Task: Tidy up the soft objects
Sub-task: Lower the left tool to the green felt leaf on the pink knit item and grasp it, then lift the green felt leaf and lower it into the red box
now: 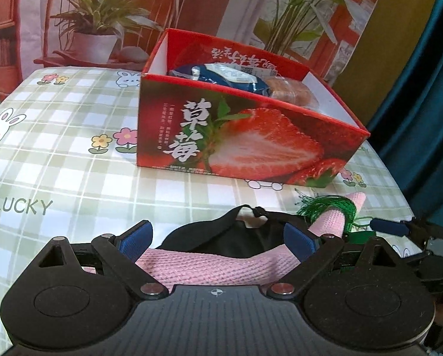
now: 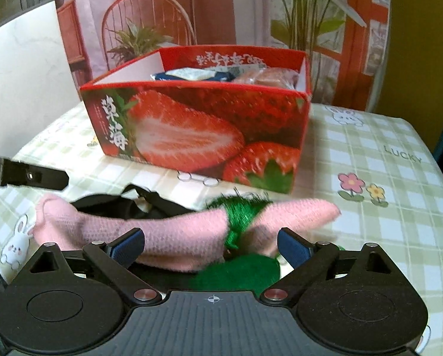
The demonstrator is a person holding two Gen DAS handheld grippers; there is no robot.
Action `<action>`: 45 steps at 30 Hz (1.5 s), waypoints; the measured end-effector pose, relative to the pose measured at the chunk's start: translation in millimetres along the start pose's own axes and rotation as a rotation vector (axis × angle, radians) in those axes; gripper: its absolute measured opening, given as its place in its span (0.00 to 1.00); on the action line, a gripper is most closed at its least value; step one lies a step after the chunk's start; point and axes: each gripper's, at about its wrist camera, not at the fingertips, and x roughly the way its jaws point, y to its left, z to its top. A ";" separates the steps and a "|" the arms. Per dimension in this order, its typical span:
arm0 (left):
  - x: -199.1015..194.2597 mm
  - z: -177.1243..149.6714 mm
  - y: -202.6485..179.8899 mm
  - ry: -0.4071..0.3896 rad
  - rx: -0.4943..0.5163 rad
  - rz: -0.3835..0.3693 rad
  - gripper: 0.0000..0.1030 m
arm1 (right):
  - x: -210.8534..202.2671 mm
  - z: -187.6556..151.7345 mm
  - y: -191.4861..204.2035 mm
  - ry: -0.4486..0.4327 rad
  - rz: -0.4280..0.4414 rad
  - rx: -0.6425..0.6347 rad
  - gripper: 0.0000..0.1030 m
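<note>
A pink knitted cloth [image 1: 221,270] [image 2: 177,234] lies on the table in front of a red strawberry box [image 1: 251,136] [image 2: 197,136]. A black soft item with a strap [image 1: 221,237] [image 2: 126,207] lies behind it, and a green tassel [image 1: 325,207] [image 2: 242,210] wraps around the pink cloth. My left gripper [image 1: 218,241] is open, its jaws either side of the pink cloth and black item. My right gripper [image 2: 211,244] is open over the pink cloth and green tassel. The box holds a blue packet [image 1: 221,77] [image 2: 191,74] and a brown soft item [image 1: 292,90] [image 2: 266,77].
The table has a green checked cloth [image 1: 58,154] [image 2: 384,178] with rabbits and flowers. A printed backdrop [image 1: 102,14] with plants and a chair stands behind. A dark blue curtain [image 1: 429,89] hangs at the right. The right gripper's finger [image 1: 387,227] shows in the left view, the left gripper's [image 2: 31,175] in the right view.
</note>
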 end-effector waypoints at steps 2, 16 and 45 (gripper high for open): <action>-0.2 -0.3 -6.3 -0.003 0.014 -0.005 0.93 | -2.3 -5.4 -3.8 0.009 -0.007 0.000 0.92; 5.4 -11.9 -46.9 0.040 0.124 -0.138 0.68 | -2.4 -35.9 -23.6 0.092 0.076 0.049 0.71; 84.4 1.7 -50.0 0.169 0.067 -0.334 0.51 | 31.5 -4.7 26.4 0.082 0.203 -0.165 0.47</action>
